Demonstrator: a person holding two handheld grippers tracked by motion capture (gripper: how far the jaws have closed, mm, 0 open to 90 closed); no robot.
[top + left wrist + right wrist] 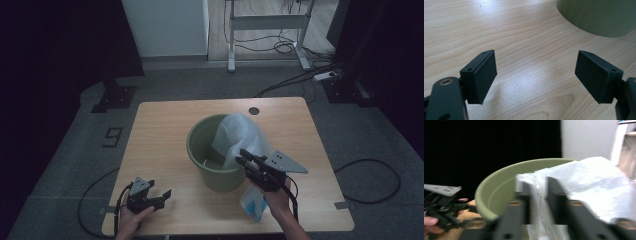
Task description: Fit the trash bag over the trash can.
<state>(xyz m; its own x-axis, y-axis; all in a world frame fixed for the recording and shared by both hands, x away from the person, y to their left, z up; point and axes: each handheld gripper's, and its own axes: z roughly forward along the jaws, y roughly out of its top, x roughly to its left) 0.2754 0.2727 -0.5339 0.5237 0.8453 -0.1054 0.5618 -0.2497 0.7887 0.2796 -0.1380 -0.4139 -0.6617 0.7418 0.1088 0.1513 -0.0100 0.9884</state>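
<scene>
High view: plastic bag [239,137] half draped over bucket [200,155] — right gripper [248,162] part-open around it, left gripper [162,196] wide, empty — lining unfinished.

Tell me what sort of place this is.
Probably a lab or recording workroom: a lone wooden table on grey carpet, loose floor cables, dark curtains at both sides, and a bare desk frame behind.

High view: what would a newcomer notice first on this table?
A green bucket stands mid-table, with a pale plastic bag draped over its right rim. The right claw hangs at that rim with the bag between its jaws. The left claw rests open near the table's front-left corner.
</scene>
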